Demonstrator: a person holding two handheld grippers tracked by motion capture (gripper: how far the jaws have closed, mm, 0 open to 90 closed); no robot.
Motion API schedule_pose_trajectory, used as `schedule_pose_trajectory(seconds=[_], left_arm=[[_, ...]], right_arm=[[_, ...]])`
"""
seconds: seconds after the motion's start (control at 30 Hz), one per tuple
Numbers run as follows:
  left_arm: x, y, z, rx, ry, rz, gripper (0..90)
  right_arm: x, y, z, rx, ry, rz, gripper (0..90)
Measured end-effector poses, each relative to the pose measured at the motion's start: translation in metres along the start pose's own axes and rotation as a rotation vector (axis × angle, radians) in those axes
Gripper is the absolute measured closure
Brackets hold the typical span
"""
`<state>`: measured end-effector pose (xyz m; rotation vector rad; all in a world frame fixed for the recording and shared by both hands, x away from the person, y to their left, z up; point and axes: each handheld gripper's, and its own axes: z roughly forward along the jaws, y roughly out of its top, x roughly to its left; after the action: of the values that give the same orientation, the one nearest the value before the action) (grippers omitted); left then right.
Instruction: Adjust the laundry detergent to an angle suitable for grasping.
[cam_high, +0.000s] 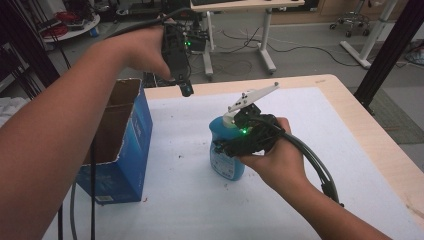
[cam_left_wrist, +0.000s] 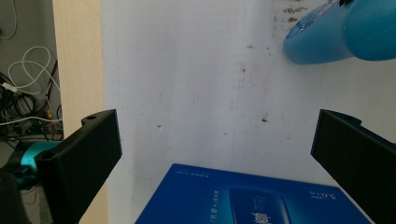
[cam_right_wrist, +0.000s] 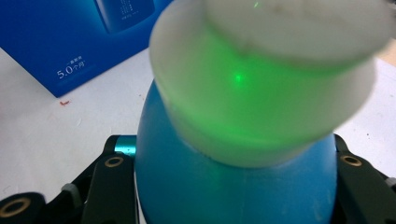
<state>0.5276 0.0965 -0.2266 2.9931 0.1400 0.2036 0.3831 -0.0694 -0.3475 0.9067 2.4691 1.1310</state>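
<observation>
A blue bottle with a white cap stands upright on the white table cover. My right gripper comes in from the right and is shut on the bottle's body just below the cap. In the right gripper view the bottle sits tight between both jaws, its cap lit green. My left gripper hangs in the air above the far end of an open blue box, pointing down. Its jaws stand wide open with nothing between them, over the box and the bottle.
The blue cardboard box stands at the left of the table with its top open. The white cover has a wooden table edge along its right and far sides. Desks, cables and a chair stand on the floor beyond.
</observation>
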Motion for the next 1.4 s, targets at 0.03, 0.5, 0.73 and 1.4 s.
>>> schedule_pose_trajectory(seconds=[0.03, 0.5, 0.73, 1.4], left_arm=[[0.000, 0.000, 0.000, 0.000, 0.000, 0.000, 1.7], [-0.003, 0.005, 0.000, -0.001, -0.006, 0.007, 1.7], [-0.006, 0.008, -0.001, -0.001, -0.012, 0.011, 1.7], [-0.009, 0.003, 0.000, 0.007, -0.014, 0.003, 1.7]], right_arm=[[0.000, 0.000, 0.000, 0.000, 0.000, 0.000, 43.9], [-0.013, 0.012, -0.020, 0.004, 0.098, -0.120, 44.3], [-0.016, 0.011, -0.020, 0.032, 0.228, -0.203, 44.3], [-0.019, 0.007, -0.009, 0.016, 0.432, -0.363, 44.3]])
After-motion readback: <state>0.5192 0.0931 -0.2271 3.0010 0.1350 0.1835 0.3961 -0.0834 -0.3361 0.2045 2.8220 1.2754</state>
